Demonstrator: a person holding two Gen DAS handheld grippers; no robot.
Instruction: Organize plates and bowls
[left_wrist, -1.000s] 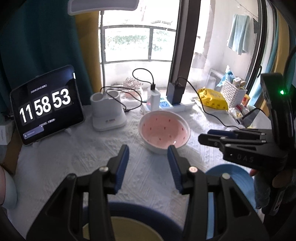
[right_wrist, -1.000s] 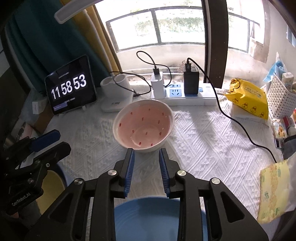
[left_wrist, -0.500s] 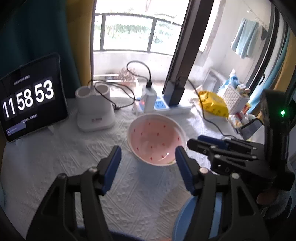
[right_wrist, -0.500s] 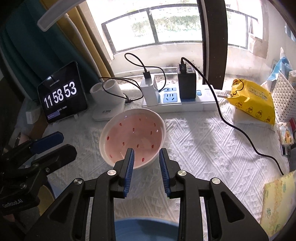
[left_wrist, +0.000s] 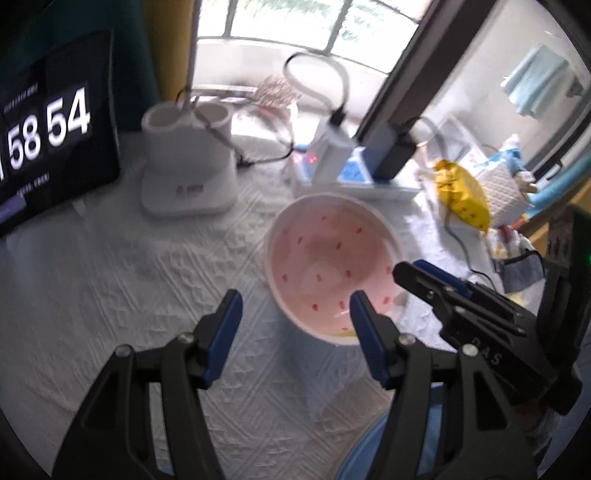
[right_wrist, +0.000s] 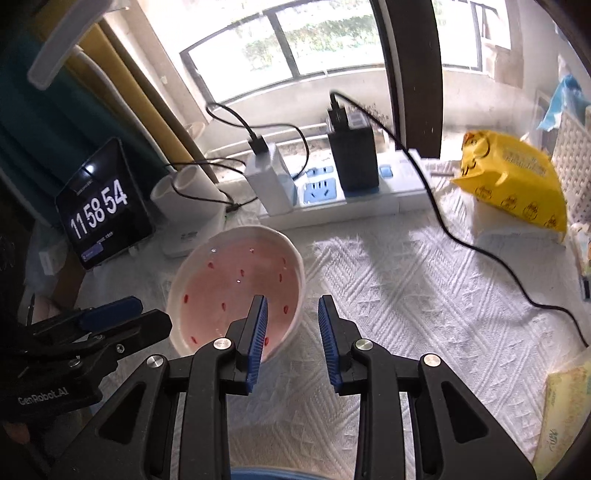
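White textured cloth (right_wrist: 424, 295) covers the table, with a window (right_wrist: 325, 37) behind. Ahead of both grippers a pink bowl (left_wrist: 328, 266) is seen upright on the cloth, empty. Left gripper (left_wrist: 293, 325) is held pointing down at the cloth, jaws set wide with nothing between them; the bowl's near rim lies just ahead of its right finger, probably so the rim can be straddled. Right gripper (right_wrist: 291, 321) is held with jaws partly apart, also empty; the bowl's right rim sits just ahead of its left finger, with bare cloth in the gap. Both sets of jaws seem aligned on opposite sides of the bowl, suggesting a pickup by one of them, though which cannot be told. Blue plate (left_wrist: 373, 443) is glimpsed below the left gripper, near its right finger; a blue edge is also seen under the right gripper, likely the stacking target. Beyond the bowl a clock tablet (right_wrist: 103, 214), a white holder (left_wrist: 188, 162) and a power strip (right_wrist: 343, 199) with chargers are set at the back, clear of the work area. Yellow pack (right_wrist: 513, 181) lies far right of the right gripper.
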